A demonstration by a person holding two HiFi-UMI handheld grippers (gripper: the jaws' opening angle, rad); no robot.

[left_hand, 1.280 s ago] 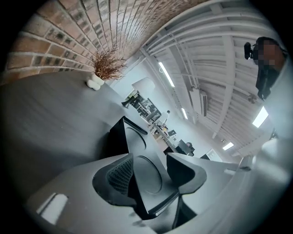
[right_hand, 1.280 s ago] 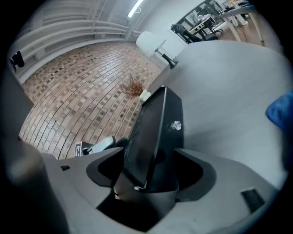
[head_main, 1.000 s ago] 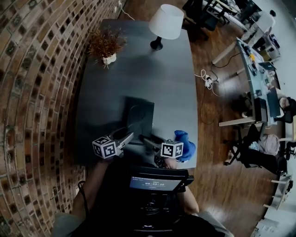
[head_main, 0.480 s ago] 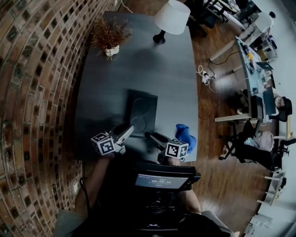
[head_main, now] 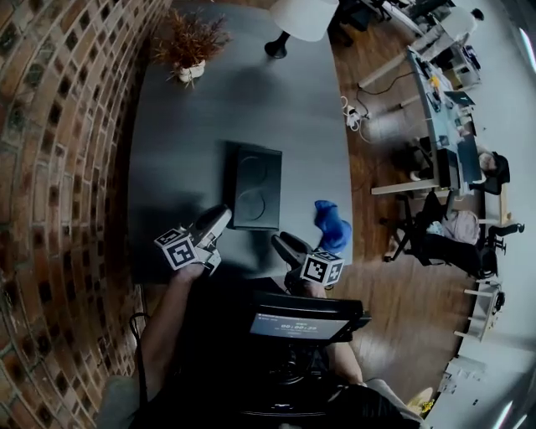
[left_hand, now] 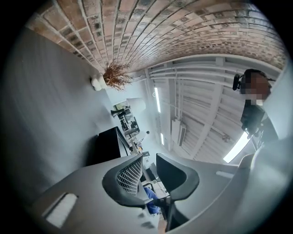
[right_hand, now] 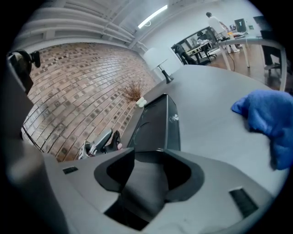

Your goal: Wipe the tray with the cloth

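Observation:
The black tray (head_main: 255, 186) lies flat in the middle of the grey table (head_main: 176, 142), also seen as a dark slab in the right gripper view (right_hand: 155, 123) and the left gripper view (left_hand: 110, 144). A crumpled blue cloth (head_main: 332, 224) rests on the table right of the tray, near the edge (right_hand: 268, 116). My left gripper (head_main: 216, 219) hovers by the tray's near left corner, shut and empty (left_hand: 149, 176). My right gripper (head_main: 280, 243) sits just short of the tray's near edge, left of the cloth; its jaws (right_hand: 149, 171) are closing with nothing between them.
A dried plant in a white pot (head_main: 188, 42) and a white lamp (head_main: 297, 17) stand at the table's far end. A brick wall (head_main: 59, 167) runs along the left. Wooden floor, desks and chairs lie to the right (head_main: 435, 167).
Both grippers' jaws have narrowed. The right gripper has drawn back slightly from the tray's near edge. The head view has shifted, so the table sits higher in the frame.

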